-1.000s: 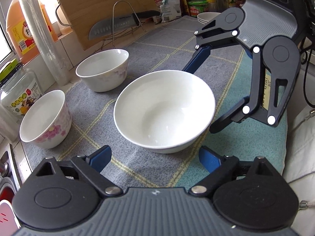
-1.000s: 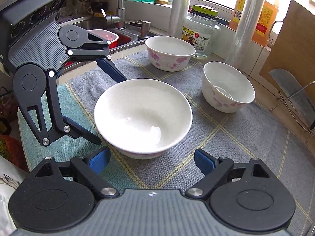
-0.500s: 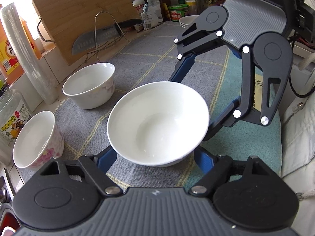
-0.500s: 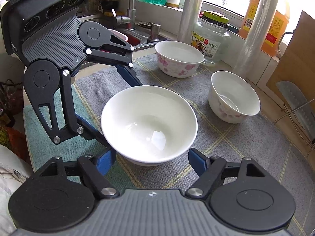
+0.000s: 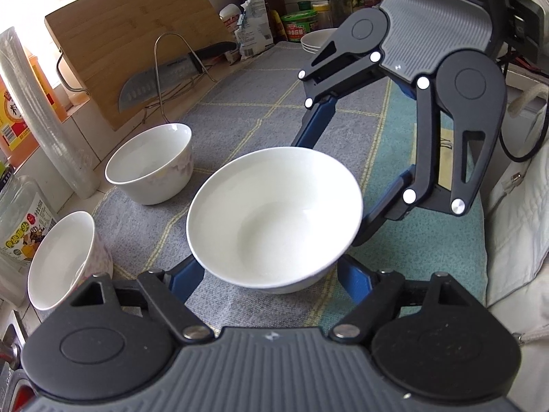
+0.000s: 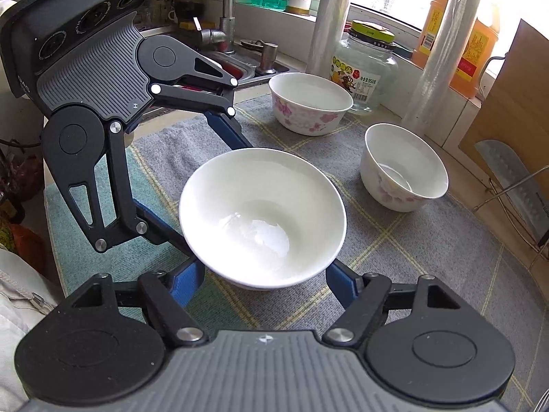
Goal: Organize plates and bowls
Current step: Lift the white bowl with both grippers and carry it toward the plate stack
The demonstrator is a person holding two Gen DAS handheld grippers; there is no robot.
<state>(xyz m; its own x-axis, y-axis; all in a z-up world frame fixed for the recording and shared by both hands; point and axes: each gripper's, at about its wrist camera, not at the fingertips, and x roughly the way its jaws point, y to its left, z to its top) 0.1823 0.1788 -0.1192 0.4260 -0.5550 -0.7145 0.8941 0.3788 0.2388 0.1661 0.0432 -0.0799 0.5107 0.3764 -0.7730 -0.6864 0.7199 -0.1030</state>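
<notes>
A plain white bowl (image 5: 274, 216) is held between my two grippers from opposite sides, above the checked grey cloth (image 5: 260, 110); it also shows in the right wrist view (image 6: 262, 216). My left gripper (image 5: 271, 279) has its blue fingers spread wide under the bowl's near side. My right gripper (image 6: 266, 279) does the same from the other side, and shows in the left view (image 5: 338, 185). The left gripper shows in the right view (image 6: 206, 185). Two flowered bowls (image 6: 310, 103) (image 6: 405, 166) stand on the cloth.
A stack of white plates (image 5: 317, 39) stands at the cloth's far end among bottles. A cutting board (image 5: 133, 44), a knife on a wire rack (image 5: 161, 75), a glass jar (image 6: 365, 68), an oil bottle (image 6: 456, 31) and plastic rolls (image 5: 41, 113) line the wall. The sink (image 6: 240, 65) lies beyond.
Both grippers moved in from either side until their fingers went under the white bowl. The bowl now sits higher against the cloth than before.
</notes>
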